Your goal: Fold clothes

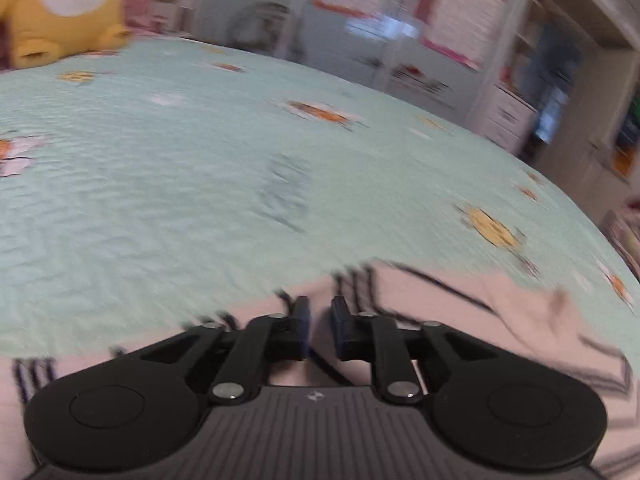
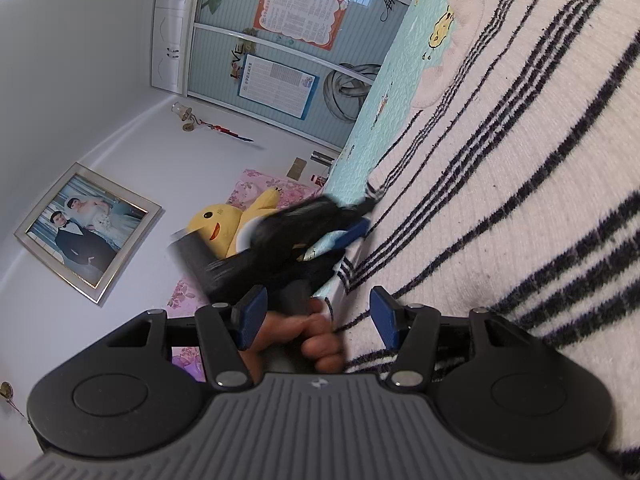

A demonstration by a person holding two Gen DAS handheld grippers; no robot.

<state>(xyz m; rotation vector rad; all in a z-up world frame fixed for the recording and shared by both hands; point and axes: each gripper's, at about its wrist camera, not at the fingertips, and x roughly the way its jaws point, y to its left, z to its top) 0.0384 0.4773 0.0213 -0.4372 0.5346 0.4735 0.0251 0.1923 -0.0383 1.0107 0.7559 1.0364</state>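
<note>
Nearest us, our left gripper (image 1: pixel 320 322) hangs over the pink striped garment (image 1: pixel 460 312), its jaws a narrow gap apart with only a dark stripe showing between them – whether they pinch cloth, we cannot tell. Our right gripper (image 2: pixel 316 316) stands released, jaws wide, beside the same garment (image 2: pixel 500 184) spread on the mint bedspread (image 1: pixel 200 160). Between those jaws we see a hand (image 2: pixel 308 336) gripping the other, blurred tool. Farther off sits a yellow plush toy (image 2: pixel 218 224); on the wardrobe door (image 2: pixel 224 68), "LOVE" is readable – the posters' text is too small.
</note>
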